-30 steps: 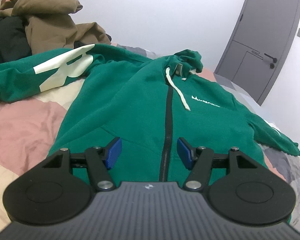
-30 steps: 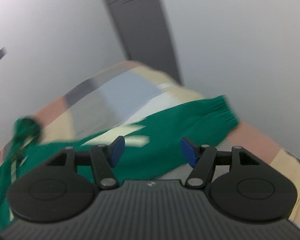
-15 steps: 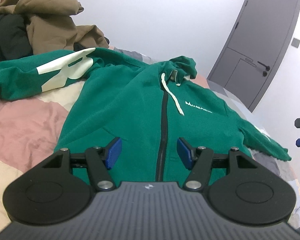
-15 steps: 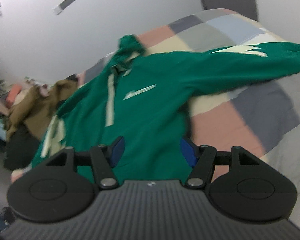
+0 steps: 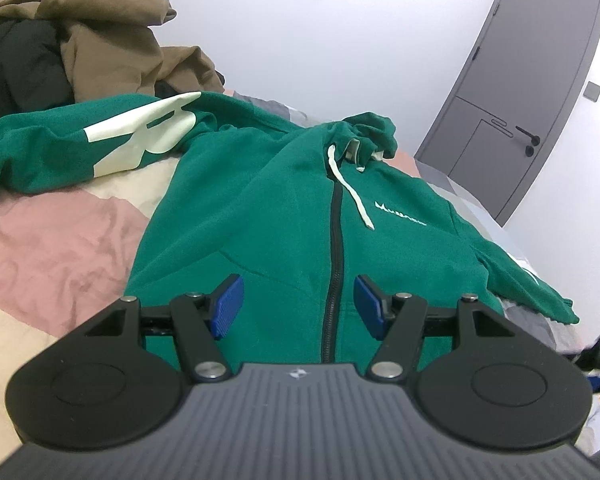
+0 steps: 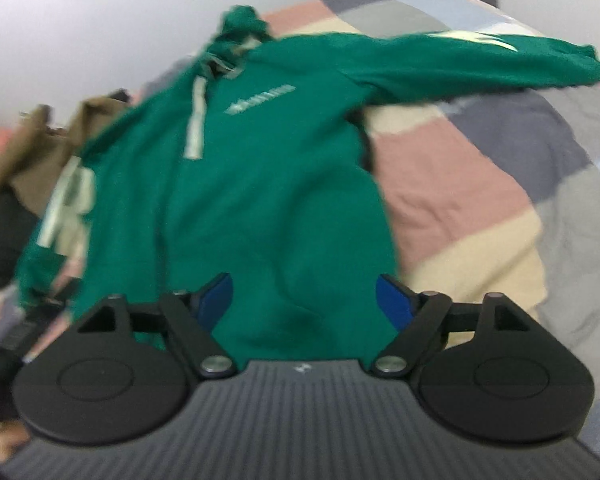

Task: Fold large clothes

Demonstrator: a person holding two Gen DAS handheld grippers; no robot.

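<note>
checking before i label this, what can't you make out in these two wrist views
- Bottom hem of the green hoodie: hidden in both views behind each gripper's black body.
- Chest lettering: too small in the left wrist view, smeared by motion blur in the right.
- Brown clothes pile: cut off by the left edge, so its extent is unclear.
- Right gripper, jaws just opened wider, nothing between them: contact with the cloth cannot be told.

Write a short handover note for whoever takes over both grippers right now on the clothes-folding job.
Left gripper: open, holding nothing, above the hoodie's hem near the zip.
Right gripper: open, holding nothing, jaws just opened wider, over the hem on the other side.
Green hoodie: lying face up on the patchwork bed, zipped, both sleeves spread outward.
Brown clothes are piled behind it.
Done: hoodie laid out.
Left: no fold made yet; sleeves and body all need folding.
</note>
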